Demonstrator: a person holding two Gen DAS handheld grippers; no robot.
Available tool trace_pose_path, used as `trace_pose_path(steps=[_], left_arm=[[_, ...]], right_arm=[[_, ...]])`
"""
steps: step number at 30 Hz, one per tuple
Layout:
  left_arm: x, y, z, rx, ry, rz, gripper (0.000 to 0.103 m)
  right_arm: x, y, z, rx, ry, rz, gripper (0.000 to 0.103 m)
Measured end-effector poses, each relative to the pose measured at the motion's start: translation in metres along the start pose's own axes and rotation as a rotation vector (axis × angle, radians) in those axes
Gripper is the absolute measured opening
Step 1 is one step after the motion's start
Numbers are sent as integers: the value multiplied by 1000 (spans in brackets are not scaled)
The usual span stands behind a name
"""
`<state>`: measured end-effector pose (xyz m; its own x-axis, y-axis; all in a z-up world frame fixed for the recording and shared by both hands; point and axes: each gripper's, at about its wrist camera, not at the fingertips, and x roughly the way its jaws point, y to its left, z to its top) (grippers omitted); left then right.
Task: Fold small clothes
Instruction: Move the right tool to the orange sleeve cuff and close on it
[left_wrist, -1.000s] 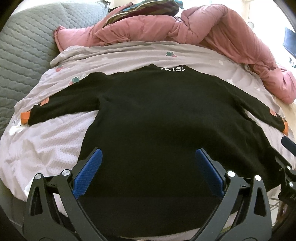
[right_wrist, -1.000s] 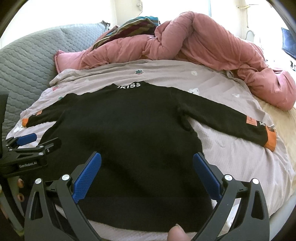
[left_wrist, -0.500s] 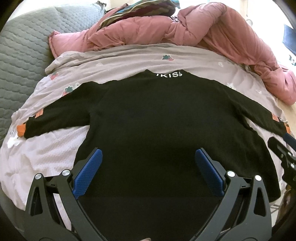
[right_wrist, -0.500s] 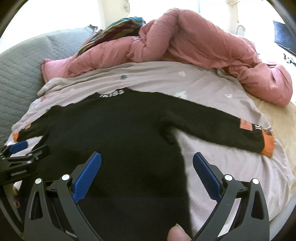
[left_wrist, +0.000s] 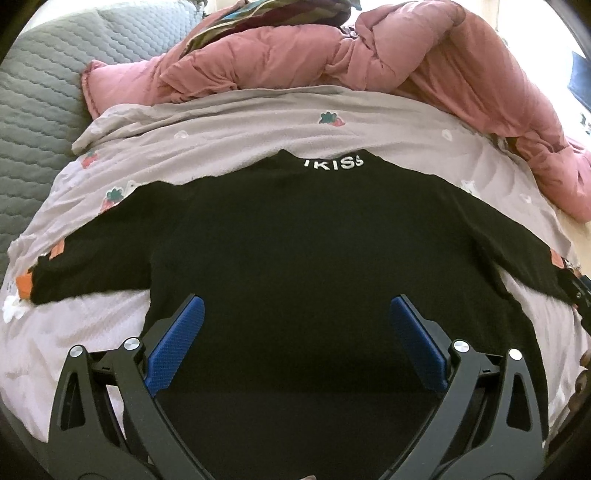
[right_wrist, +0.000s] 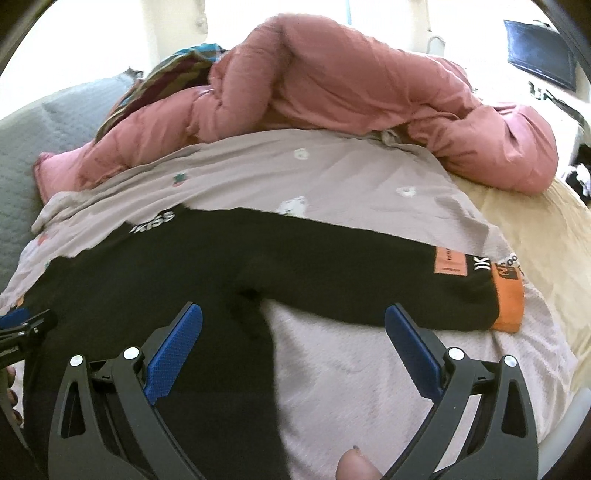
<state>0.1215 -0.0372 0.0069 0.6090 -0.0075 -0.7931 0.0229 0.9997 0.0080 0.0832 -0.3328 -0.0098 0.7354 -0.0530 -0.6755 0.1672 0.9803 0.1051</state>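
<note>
A small black long-sleeved sweater (left_wrist: 306, 251) lies flat on the bed, collar away from me, with white lettering at the neck and orange cuffs. My left gripper (left_wrist: 295, 317) hovers open over its lower middle, nothing between the blue pads. My right gripper (right_wrist: 293, 325) is open over the sweater's right edge, below the armpit. The right sleeve (right_wrist: 369, 277) stretches out to the right, ending in an orange cuff (right_wrist: 509, 299). The left gripper's tip (right_wrist: 22, 325) shows at the far left of the right wrist view.
A pale printed sheet (left_wrist: 229, 136) covers the bed under the sweater. A bunched pink duvet (right_wrist: 332, 88) lies along the far side, and a grey quilted cushion (left_wrist: 33, 110) sits on the left. A dark screen (right_wrist: 539, 62) hangs on the far right wall.
Both grippers have shifted right and slightly forward. The right one went from over the sweater's body to its right edge, bringing the right sleeve closer. Both stayed open.
</note>
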Motion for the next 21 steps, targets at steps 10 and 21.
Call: trace_pose_path(steps=[10, 21], left_arm=[[33, 4, 30, -14, 25, 7, 95], [66, 10, 59, -41, 37, -6, 95]], right_arm=[[24, -50, 16, 87, 7, -92, 99], [36, -129, 24, 220, 14, -256, 99]])
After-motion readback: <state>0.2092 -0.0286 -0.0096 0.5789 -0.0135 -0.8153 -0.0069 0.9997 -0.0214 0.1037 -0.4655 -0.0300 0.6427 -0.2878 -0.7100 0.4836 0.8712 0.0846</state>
